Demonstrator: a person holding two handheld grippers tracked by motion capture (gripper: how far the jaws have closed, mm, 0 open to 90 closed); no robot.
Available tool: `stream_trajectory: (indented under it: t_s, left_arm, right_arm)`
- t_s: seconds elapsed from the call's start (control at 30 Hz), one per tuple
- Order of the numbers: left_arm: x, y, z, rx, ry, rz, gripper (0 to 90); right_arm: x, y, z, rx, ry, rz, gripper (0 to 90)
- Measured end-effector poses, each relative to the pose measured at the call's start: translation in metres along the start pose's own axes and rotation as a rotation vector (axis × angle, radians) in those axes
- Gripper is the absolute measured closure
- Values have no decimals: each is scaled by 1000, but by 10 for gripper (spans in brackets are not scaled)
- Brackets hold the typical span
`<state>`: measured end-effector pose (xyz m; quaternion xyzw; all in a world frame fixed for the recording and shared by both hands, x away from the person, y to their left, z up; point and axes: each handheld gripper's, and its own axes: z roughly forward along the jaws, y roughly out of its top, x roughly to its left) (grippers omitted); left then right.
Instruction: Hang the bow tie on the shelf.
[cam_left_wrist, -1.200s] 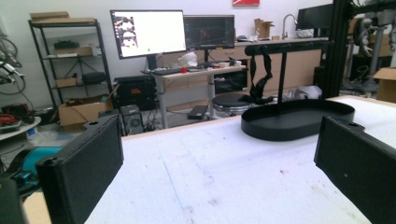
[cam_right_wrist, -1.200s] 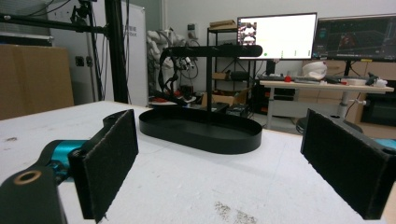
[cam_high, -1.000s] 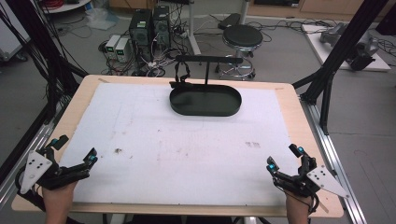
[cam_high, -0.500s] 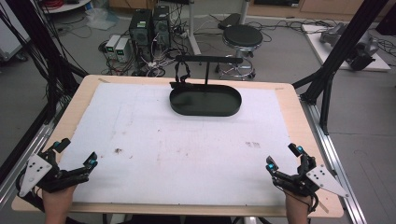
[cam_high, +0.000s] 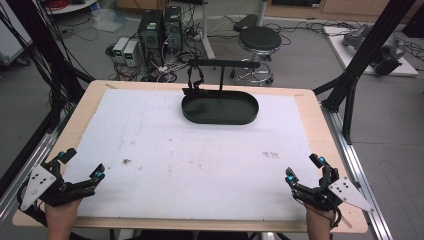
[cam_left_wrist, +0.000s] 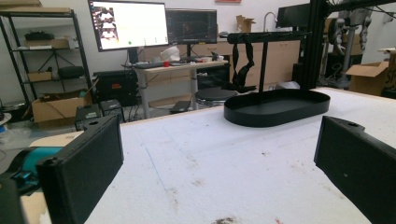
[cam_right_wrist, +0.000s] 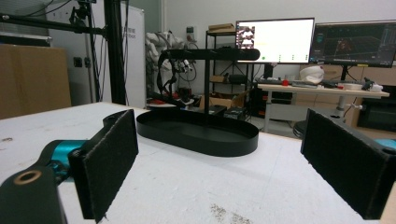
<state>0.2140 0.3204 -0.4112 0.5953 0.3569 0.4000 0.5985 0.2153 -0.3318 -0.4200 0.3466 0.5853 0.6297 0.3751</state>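
Left gripper (cam_left_wrist: 219, 172) at bottom of frame, jaws spread wide, nothing between them; teal part at lower left beside left jaw. White table surface (cam_left_wrist: 224, 154) across lower half, scuffed, dark specks at bottom centre. Black oval tray (cam_left_wrist: 276, 108) right of centre, resting on table. Thin post rises from tray to black crossbar (cam_left_wrist: 268, 37) at upper right; black strap (cam_left_wrist: 242, 65) hangs from bar. Two monitors (cam_left_wrist: 154, 23) at top centre on desk behind; shelving at upper left.

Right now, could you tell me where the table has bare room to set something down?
The white mat is bare between the black oval tray and both open tongs, left and right. Only the far middle is taken, by the tray and its hanger stand.
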Motion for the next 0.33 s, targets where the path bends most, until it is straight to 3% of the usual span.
stream_trajectory:
  t_s: [0.33]
  left_arm:
    - [-1,-1,2,6,-11,8,17]
  right_arm:
    - [0,0,0,-1,-1,-2,101]
